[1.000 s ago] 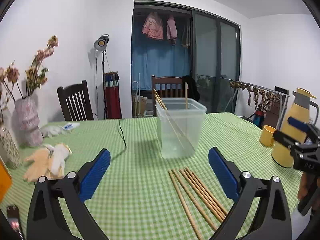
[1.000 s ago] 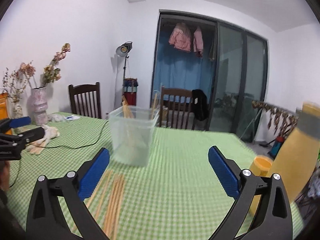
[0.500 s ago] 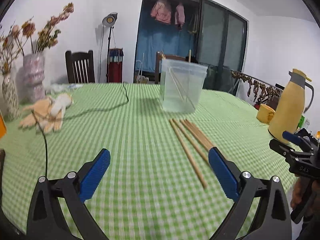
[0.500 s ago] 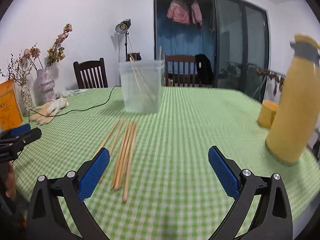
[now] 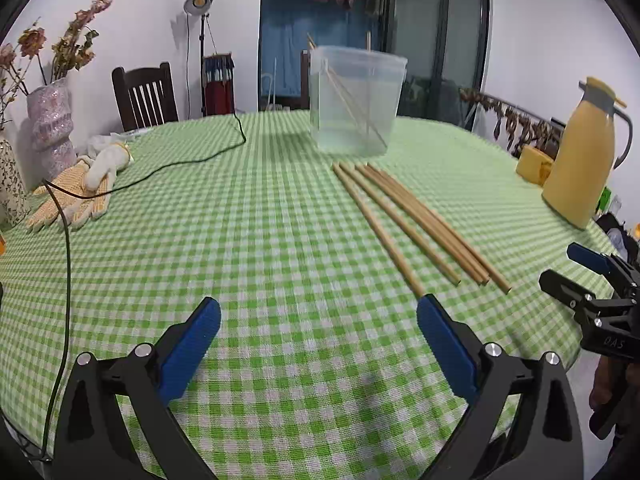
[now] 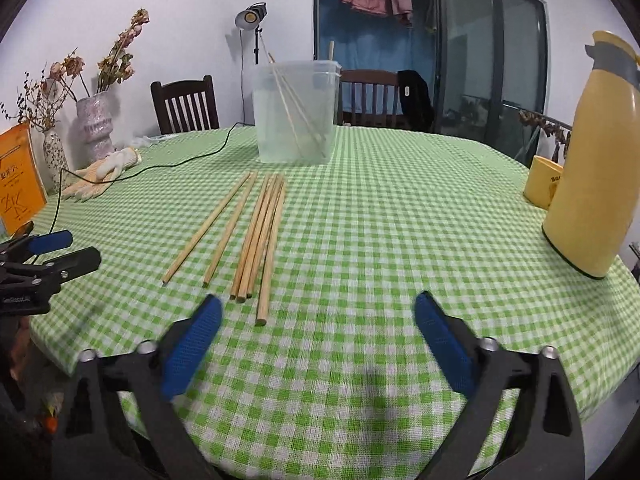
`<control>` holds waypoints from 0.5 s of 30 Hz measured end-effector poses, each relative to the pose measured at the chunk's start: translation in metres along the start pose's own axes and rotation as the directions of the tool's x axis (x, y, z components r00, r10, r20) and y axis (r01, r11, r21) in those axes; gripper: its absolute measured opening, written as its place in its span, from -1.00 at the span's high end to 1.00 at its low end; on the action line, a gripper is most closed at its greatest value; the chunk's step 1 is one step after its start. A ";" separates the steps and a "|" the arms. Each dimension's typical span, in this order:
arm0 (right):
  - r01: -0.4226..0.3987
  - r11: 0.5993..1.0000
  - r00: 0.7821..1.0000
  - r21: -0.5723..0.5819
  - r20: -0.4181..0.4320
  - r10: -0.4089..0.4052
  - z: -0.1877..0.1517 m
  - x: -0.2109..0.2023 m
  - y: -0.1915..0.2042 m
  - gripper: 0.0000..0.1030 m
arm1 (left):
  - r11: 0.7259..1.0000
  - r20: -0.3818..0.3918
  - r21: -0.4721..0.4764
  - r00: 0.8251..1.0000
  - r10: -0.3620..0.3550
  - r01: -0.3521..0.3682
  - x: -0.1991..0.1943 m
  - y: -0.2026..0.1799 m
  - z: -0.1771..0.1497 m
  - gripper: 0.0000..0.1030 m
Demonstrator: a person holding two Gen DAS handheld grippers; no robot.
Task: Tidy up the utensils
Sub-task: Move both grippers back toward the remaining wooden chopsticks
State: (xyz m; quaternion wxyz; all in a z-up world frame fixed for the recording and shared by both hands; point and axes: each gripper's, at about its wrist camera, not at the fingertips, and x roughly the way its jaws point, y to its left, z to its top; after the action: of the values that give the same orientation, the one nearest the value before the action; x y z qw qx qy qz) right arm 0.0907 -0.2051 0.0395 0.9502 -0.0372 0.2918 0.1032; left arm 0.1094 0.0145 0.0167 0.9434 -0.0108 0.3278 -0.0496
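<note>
- Both grippers have come down from up high to hang low over the near edge of the tabletop (image 6: 400, 208), tipped downward; a moment ago the view from each ran mostly to the walls and the balcony door, and now the green check cloth fills it.
- The left gripper (image 5: 318, 344) has its fingers (image 5: 192, 348) wide apart with nothing between them, only bare cloth.
- The right gripper (image 6: 318, 340) is drawing its fingers (image 6: 192, 344) in from full spread; they are far from meeting, and nothing lies between them either.
- The loose chopsticks (image 6: 256, 236) lie flat in a rough fan on the cloth, their near ends just ahead of the right gripper's left finger and, in the left gripper's view, just above its right finger.
- The clear plastic tub (image 6: 296, 112) stands beyond the far ends of the chopsticks, upright, with a few sticks already leaning inside it.
- I would say the sorting is partly done: several sticks remain on the cloth, and the descent looks like the approach for picking up the next one.
- The yellow flask (image 6: 596, 168) and the yellow cup (image 6: 540, 188) stand off to the right, well clear of that path.
</note>
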 end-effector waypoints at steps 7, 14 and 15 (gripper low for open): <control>-0.020 1.000 0.999 0.007 -0.029 0.020 -0.004 0.008 0.001 -0.30 | 1.000 -0.018 0.018 1.000 -0.019 0.019 0.009 -0.009 0.008 -0.85; -0.035 0.999 0.998 -0.020 -0.047 0.034 -0.001 0.021 0.013 0.09 | 0.999 -0.035 0.050 0.999 0.004 -0.002 0.027 -0.020 0.023 -0.85; -0.033 0.999 0.998 -0.022 -0.059 0.032 -0.001 0.025 0.014 0.11 | 0.999 -0.034 0.054 0.999 -0.003 0.005 0.031 -0.023 0.027 -0.85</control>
State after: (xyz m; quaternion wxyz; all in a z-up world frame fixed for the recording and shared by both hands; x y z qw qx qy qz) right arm 0.1076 -0.1873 0.0245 0.9388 -0.0463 0.3191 0.1210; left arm 0.1486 -0.0121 0.0197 0.9376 0.0151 0.3421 -0.0606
